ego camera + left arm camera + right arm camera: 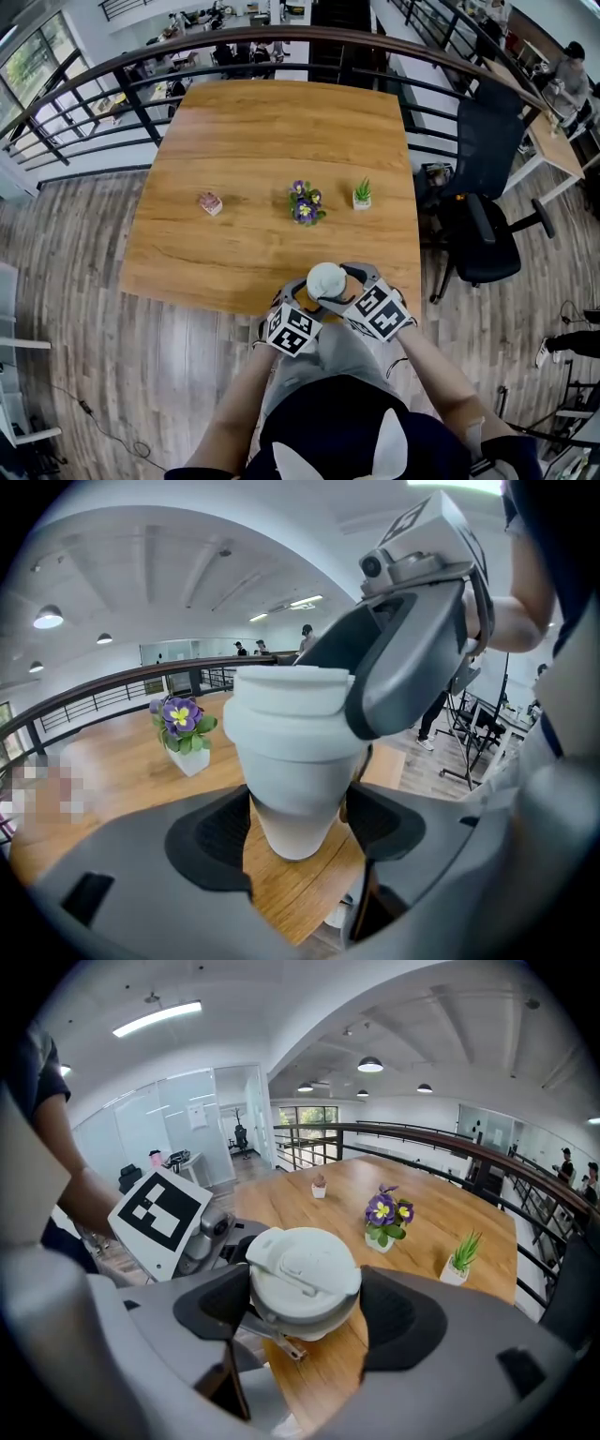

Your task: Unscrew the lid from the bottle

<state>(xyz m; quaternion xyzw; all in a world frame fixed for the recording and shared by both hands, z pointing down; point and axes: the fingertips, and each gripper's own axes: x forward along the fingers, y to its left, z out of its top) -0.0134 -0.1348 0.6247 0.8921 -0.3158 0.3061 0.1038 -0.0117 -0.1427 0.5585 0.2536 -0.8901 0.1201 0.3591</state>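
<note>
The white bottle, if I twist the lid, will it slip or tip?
Probably stiff: the bottle shows no dent between the pads of the left gripper. Its smooth, tapering body may spin or slip in that grip. It is near the table edge and narrow-based, so likely tippy if released.

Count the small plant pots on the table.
3, in a row: a pinkish one at left, purple flowers in the middle, a green plant at right. None seems hidden.

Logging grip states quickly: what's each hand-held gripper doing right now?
Left hand-held gripper: closed on the white bottle.
Right hand-held gripper: closed on the bottle's lid.
</note>
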